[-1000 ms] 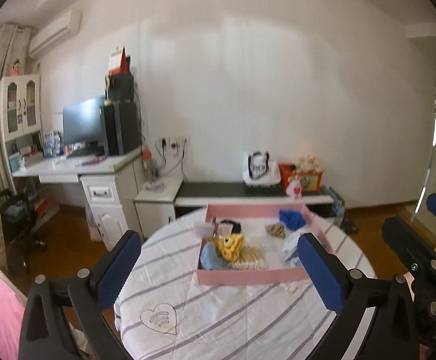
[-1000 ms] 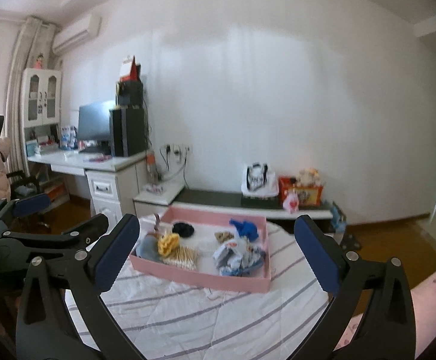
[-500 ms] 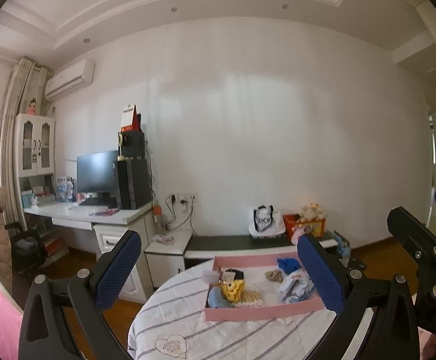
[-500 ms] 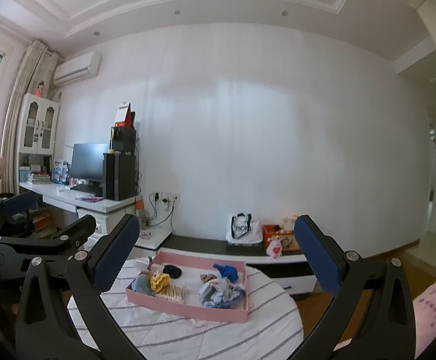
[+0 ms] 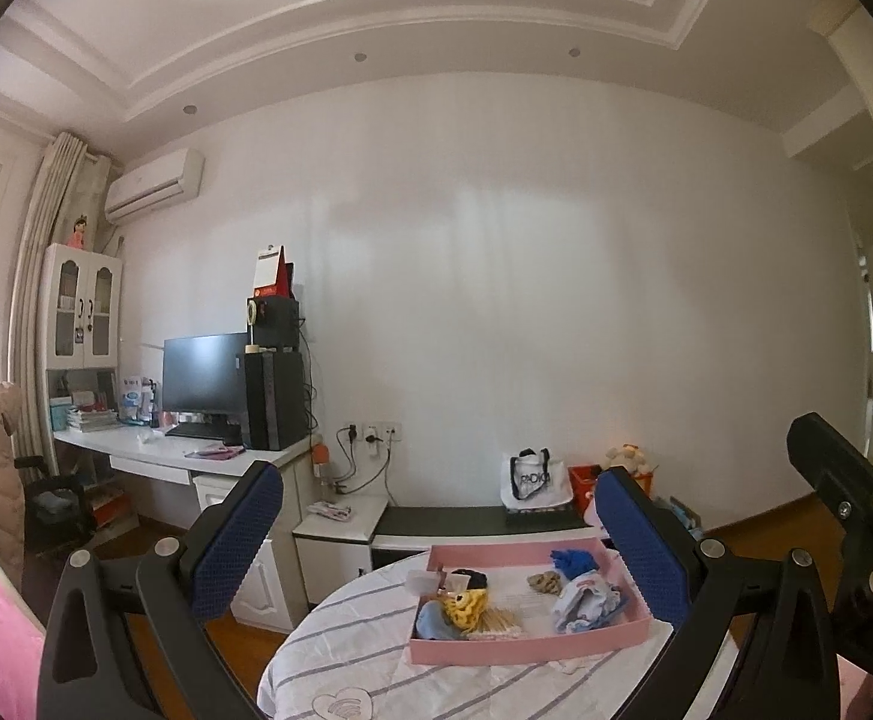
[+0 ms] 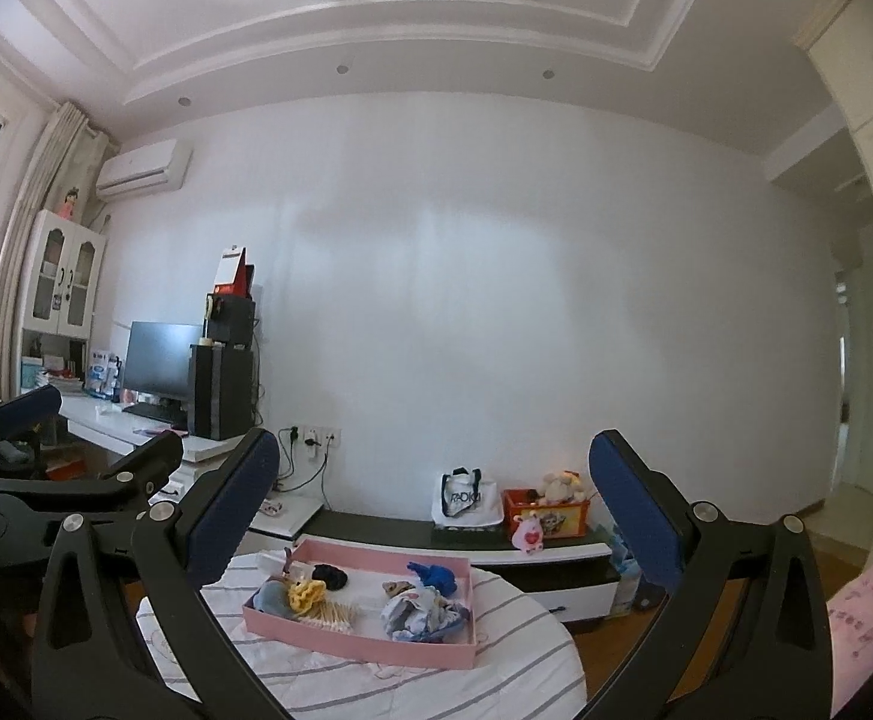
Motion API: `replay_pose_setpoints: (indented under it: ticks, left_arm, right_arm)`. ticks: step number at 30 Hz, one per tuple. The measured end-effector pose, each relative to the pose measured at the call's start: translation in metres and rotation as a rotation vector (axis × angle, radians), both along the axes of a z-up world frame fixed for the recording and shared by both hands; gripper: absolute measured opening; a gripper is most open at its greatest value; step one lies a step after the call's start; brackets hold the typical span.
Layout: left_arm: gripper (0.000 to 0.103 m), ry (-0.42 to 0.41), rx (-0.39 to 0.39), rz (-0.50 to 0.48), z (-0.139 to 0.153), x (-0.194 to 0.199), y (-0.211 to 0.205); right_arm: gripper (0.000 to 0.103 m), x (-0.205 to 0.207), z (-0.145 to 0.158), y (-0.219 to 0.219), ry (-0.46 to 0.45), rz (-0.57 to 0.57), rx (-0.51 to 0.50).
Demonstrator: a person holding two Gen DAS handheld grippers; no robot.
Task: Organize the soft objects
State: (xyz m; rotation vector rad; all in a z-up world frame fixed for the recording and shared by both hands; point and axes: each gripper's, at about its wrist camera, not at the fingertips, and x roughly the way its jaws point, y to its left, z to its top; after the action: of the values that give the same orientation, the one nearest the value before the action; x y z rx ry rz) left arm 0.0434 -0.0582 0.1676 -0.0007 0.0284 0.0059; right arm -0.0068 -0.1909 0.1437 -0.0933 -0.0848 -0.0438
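A pink tray (image 5: 529,648) sits on a round table with a striped white cloth (image 5: 352,660). It holds soft items: a yellow knitted piece (image 5: 465,605), a blue cloth (image 5: 574,561), a black piece (image 5: 469,577) and a white patterned bundle (image 5: 586,597). The tray also shows in the right wrist view (image 6: 352,636). My left gripper (image 5: 436,534) is open and empty, held well back from the tray and raised. My right gripper (image 6: 430,504) is open and empty, also far from the tray.
A white desk (image 5: 154,450) with a monitor (image 5: 205,372) and a black computer tower stands at the left. A low TV bench (image 6: 436,531) with a white bag (image 6: 460,498) and an orange box of plush toys (image 6: 547,510) lines the back wall.
Both grippers have pulled back and tilted upward. The table and tray have dropped lower and shrunk in both views. More ceiling shows. Both grippers stay open.
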Motion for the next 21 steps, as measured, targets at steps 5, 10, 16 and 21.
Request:
replay_pose_setpoints:
  ticks: [5, 10, 16, 21]
  left_arm:
    - [0.103, 0.018, -0.039, -0.006, -0.005, 0.012, 0.004]
    - [0.103, 0.028, -0.033, 0.000, -0.003, 0.014, 0.006]
    - [0.103, 0.038, -0.019, 0.001, -0.003, 0.015, 0.004]
    - [0.103, 0.050, -0.016, -0.014, -0.002, 0.013, 0.004]
  right_arm:
    - [0.103, -0.004, -0.001, 0.001, -0.012, -0.004, 0.004]
    - [0.103, -0.001, -0.005, 0.002, -0.007, 0.001, -0.006]
    - [0.103, -0.001, -0.007, 0.001, -0.004, -0.001, 0.005]
    - [0.103, -0.001, -0.008, -0.002, -0.002, -0.010, 0.017]
